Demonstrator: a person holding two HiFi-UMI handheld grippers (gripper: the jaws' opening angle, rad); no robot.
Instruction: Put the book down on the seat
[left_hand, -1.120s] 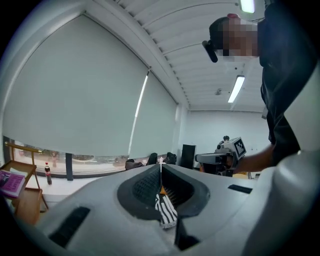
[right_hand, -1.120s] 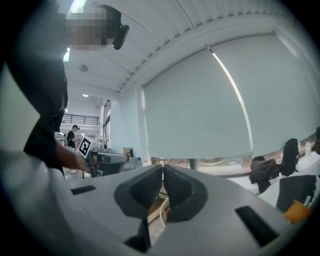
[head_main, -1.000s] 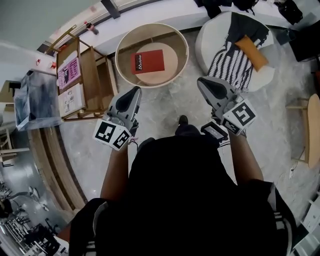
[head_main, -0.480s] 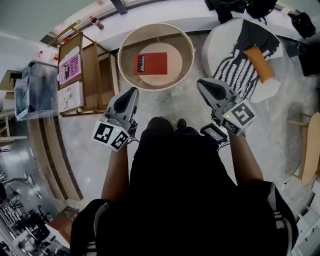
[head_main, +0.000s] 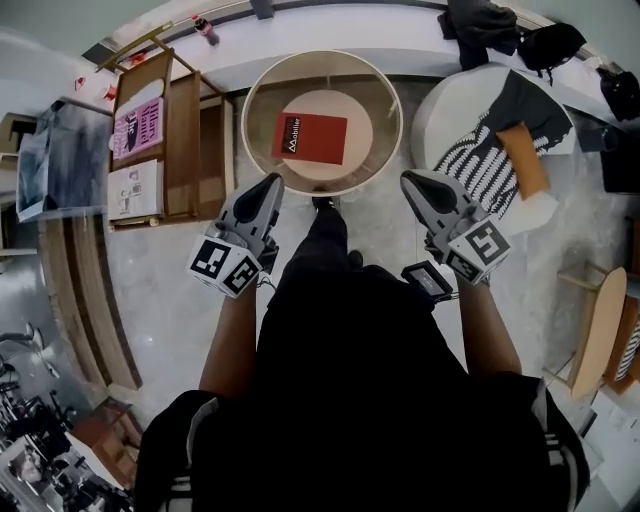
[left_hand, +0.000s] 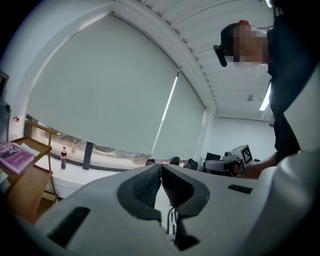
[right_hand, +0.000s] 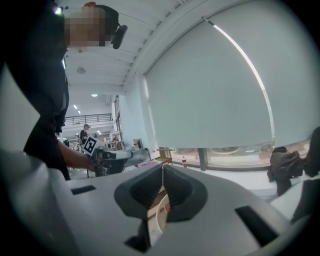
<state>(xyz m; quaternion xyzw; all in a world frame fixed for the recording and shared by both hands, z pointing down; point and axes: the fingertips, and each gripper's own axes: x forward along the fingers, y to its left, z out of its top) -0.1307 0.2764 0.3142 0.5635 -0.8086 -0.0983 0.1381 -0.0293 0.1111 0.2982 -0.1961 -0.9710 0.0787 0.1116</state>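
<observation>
In the head view a red book (head_main: 310, 138) lies flat on the inner disc of a round wooden-rimmed table (head_main: 390, 150). The seat (head_main: 440, 105), white and round, stands to its right, with a black-and-white striped cloth (head_main: 490, 160) and an orange cushion (head_main: 523, 160) on it. My left gripper (head_main: 272, 181) is shut and empty, just short of the table's near rim. My right gripper (head_main: 408, 179) is likewise shut and empty, between table and seat. Each gripper view shows its own gripper, left (left_hand: 160, 167) and right (right_hand: 163, 167), closed on nothing.
A wooden rack (head_main: 185, 130) with magazines stands left of the table. Dark bags (head_main: 500, 25) and a bottle (head_main: 205, 28) sit on the window ledge behind. A wooden table edge (head_main: 592, 330) is at the right. The person's leg (head_main: 325, 240) reaches toward the round table.
The person has stepped toward the round table, so book, table and seat now sit nearer. Both grippers came forward with the body and stayed shut.
</observation>
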